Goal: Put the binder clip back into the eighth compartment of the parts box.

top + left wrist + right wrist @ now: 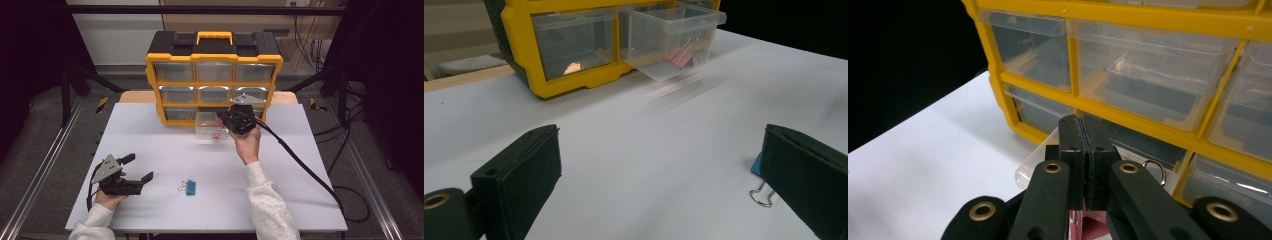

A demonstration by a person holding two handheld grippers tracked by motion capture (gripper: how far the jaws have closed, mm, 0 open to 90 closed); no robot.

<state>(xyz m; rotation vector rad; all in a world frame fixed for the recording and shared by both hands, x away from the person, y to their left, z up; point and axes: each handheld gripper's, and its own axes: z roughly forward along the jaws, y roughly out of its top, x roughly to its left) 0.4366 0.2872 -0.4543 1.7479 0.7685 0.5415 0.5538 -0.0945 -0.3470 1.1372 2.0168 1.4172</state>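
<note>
A yellow organizer with clear drawers stands at the table's far side. Its bottom middle drawer is pulled out, and a pink binder clip lies inside it. My right gripper hovers just over that open drawer, jaws pressed together with nothing between them. In the right gripper view the shut right gripper points at the organizer above the drawer. At the near left my left gripper rests open. A blue binder clip lies to its right. In the left gripper view the blue clip sits by the right jaw.
The white table has open room between the organizer and the blue clip. The right gripper's black cable trails across the right side and off the edge. Metal frame rails run along the left of the table.
</note>
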